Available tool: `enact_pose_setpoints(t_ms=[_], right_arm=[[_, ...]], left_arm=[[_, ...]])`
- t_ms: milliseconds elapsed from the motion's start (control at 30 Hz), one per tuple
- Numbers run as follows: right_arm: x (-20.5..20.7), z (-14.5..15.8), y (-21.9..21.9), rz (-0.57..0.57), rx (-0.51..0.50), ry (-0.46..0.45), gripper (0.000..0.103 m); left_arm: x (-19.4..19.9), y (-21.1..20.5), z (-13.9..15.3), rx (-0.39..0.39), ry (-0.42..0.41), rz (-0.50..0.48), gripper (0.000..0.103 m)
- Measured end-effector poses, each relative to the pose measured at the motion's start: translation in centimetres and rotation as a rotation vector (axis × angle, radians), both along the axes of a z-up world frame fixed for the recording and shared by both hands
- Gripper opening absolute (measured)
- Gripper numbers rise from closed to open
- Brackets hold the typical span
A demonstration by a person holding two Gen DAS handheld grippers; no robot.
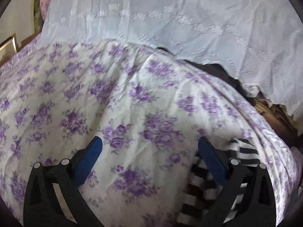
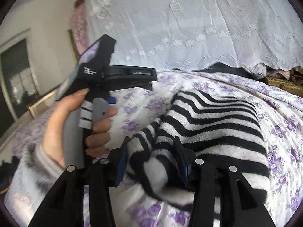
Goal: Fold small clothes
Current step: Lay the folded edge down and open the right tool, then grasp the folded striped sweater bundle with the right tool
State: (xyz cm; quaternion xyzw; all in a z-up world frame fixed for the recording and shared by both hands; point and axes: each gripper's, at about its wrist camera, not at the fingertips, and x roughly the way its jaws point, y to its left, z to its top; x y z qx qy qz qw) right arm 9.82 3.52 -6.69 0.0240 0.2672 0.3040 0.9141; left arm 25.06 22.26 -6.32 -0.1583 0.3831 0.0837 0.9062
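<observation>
A black-and-white striped knit garment (image 2: 217, 117) lies bunched on the purple-flowered bedsheet (image 2: 284, 132). My right gripper (image 2: 151, 151) stands half open, with a rolled fold of the striped cloth between its blue pads; the pads do not visibly squeeze it. In the left wrist view my left gripper (image 1: 150, 145) is wide open over bare sheet (image 1: 113, 94), with nothing between its fingers. There the striped garment (image 1: 244, 151) shows at the lower right, partly behind the right finger. A hand (image 2: 75, 117) holds the left gripper's handle to the left of the garment.
A white lace-patterned cloth (image 1: 170, 19) drapes over the far side of the bed. Something dark (image 1: 217, 70) pokes out under its edge. Brown woven things (image 2: 284, 83) sit at the far right. A wall with a dark doorway (image 2: 17, 75) is to the left.
</observation>
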Motion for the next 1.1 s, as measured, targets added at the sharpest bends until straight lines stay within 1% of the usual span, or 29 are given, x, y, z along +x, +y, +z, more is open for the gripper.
enact_pose_setpoints(t_ms=[33,100,167,200,233,267,300,333,400,467,500,533,567,600,633,667,700,733,767,800,867,900,933,1000,1067,1100], right_arm=[[-0.8,0.5,-0.5,0.019,0.006,-0.031,0.058],[-1.8,1.2,-1.1,0.045,0.000,-0.059,0.059],[-2.3,1.6,-2.2,0.015,-0.007,-0.071,0.059],[-2.3,1.8,-3.2,-0.039,-0.016,-0.080,0.058],[-2.1,1.8,-4.2,-0.089,-0.019,-0.080,0.049],[-1.3,1.8,-5.7,-0.163,-0.007,-0.056,0.042],[-0.8,1.6,-6.8,-0.208,0.013,-0.027,0.029],[0.0,1.3,-8.3,-0.267,0.044,0.017,0.023],[1.4,0.6,-10.6,-0.334,0.115,0.093,0.018],[2.1,0.1,-11.2,-0.341,0.134,0.120,0.018],[2.4,-0.2,-11.0,-0.338,0.129,0.130,0.018],[3.0,-0.9,-10.6,-0.325,0.111,0.162,0.018],[3.6,-1.8,-10.1,-0.315,0.093,0.207,0.018],[3.8,-2.7,-9.8,-0.309,0.088,0.225,0.018],[3.9,-3.3,-9.4,-0.298,0.081,0.221,0.018],[3.8,-3.5,-8.8,-0.297,0.041,0.189,0.018],[3.6,-3.4,-8.4,-0.301,0.015,0.177,0.018],[3.6,-3.1,-8.1,-0.302,-0.008,0.177,0.018],[3.4,-3.1,-8.0,-0.301,-0.011,0.179,0.018],[3.5,-2.9,-8.4,-0.299,0.003,0.190,0.017],[3.8,-1.8,-9.8,-0.328,0.076,0.201,0.016],[4.4,-1.3,-10.3,-0.345,0.096,0.188,0.018],[4.7,-0.6,-10.7,-0.361,0.105,0.164,0.019],[6.1,0.5,-10.8,-0.379,0.088,0.125,0.018],[7.7,0.7,-10.5,-0.377,0.088,0.128,0.018],[8.9,0.4,-10.2,-0.364,0.093,0.144,0.018]], left_arm=[[-0.4,-0.6,0.6,0.006,-0.015,-0.022,0.099],[-1.0,-1.8,1.6,0.037,-0.031,-0.060,0.099],[-1.8,-3.3,2.4,0.092,-0.039,-0.096,0.099],[-2.2,-4.1,2.6,0.110,-0.035,-0.117,0.099],[-2.5,-4.8,2.7,0.122,-0.029,-0.144,0.099],[-2.9,-5.7,2.7,0.127,-0.019,-0.187,0.099],[-3.4,-6.5,2.7,0.127,-0.011,-0.221,0.099],[-3.9,-7.2,2.5,0.126,-0.003,-0.249,0.099],[-4.8,-9.0,1.8,0.126,0.023,-0.310,0.099],[-5.6,-10.8,0.5,0.161,0.057,-0.362,0.099],[-6.0,-11.5,-0.1,0.191,0.069,-0.372,0.099],[-6.1,-12.2,-0.9,0.237,0.084,-0.374,0.099],[-6.1,-12.8,-2.3,0.325,0.108,-0.352,0.099],[-5.9,-12.9,-3.4,0.400,0.122,-0.314,0.099],[-5.7,-12.7,-4.6,0.453,0.127,-0.277,0.099],[-5.6,-11.7,-5.5,0.409,0.106,-0.272,0.099],[-5.5,-10.5,-5.7,0.324,0.107,-0.278,0.099],[-5.4,-9.4,-5.7,0.260,0.120,-0.277,0.099],[-5.2,-8.1,-5.7,0.172,0.141,-0.267,0.099],[-5.3,-7.0,-5.8,0.107,0.146,-0.255,0.099],[-5.6,-5.7,-5.4,0.028,0.140,-0.233,0.099],[-5.8,-5.4,-4.9,0.019,0.137,-0.218,0.099],[-5.9,-5.4,-4.4,0.022,0.127,-0.209,0.099],[-6.4,-5.9,-2.7,0.046,0.066,-0.208,0.099],[-6.8,-7.1,-1.4,0.085,0.011,-0.241,0.099],[-6.8,-7.7,-1.0,0.095,-0.001,-0.253,0.099]])
